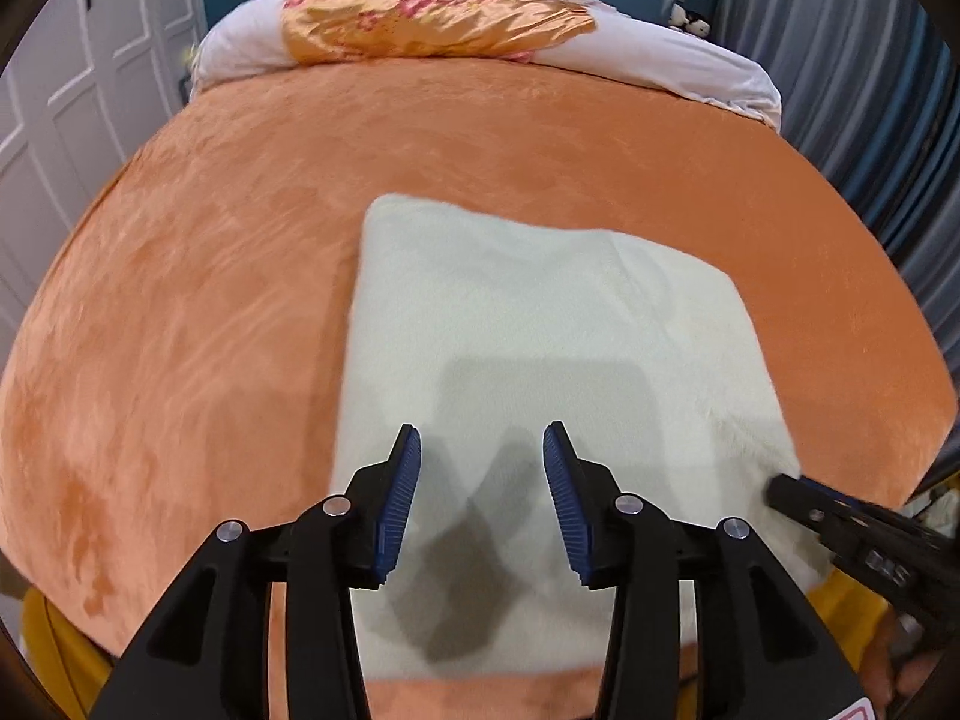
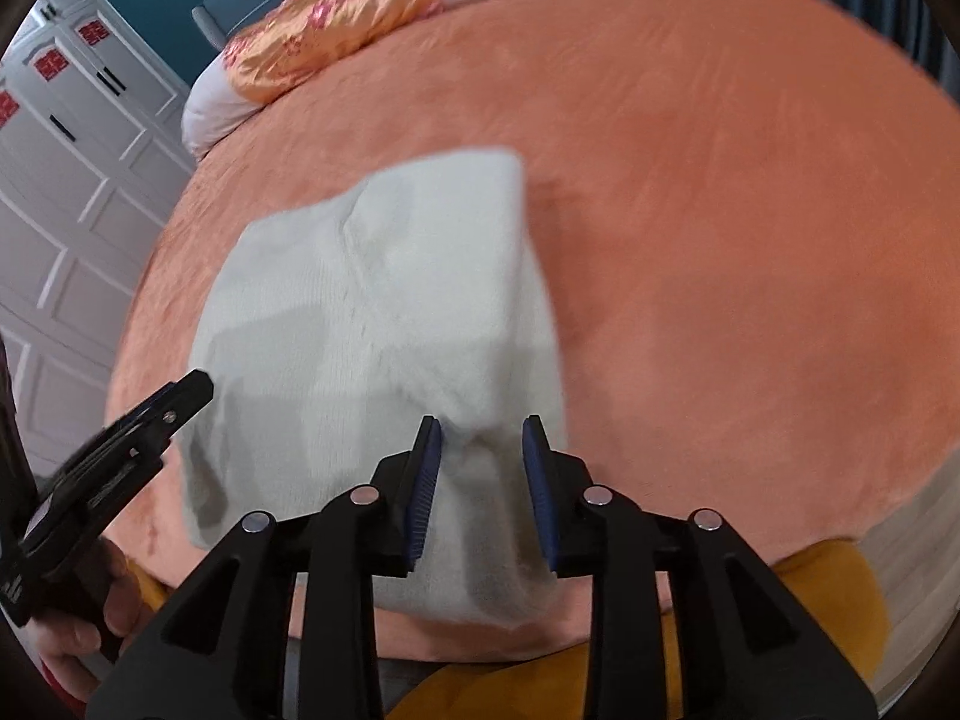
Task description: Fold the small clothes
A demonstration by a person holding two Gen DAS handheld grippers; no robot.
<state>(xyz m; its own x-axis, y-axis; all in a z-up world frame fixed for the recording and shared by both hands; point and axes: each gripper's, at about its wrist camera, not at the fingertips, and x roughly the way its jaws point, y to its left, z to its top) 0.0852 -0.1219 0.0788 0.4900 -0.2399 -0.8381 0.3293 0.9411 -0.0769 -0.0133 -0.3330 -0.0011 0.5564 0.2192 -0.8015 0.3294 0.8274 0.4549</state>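
Two open grippers over folded white garment (image 1: 540, 324)

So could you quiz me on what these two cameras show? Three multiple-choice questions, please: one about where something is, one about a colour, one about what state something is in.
1. Where does the white garment lie?
A. on the orange bedspread
B. on the white wardrobe
C. on the floral pillow

2. What colour are the ribbed pads of the left gripper?
A. red
B. blue
C. yellow

3. How does the right gripper stand?
A. shut on the pillow
B. shut on nothing
C. open over the garment's near edge

Answers:
1 A, the garment lies flat on the bedspread in both views.
2 B, the pads inside the black jaws are blue.
3 C, its jaws stand apart with white cloth showing between them.
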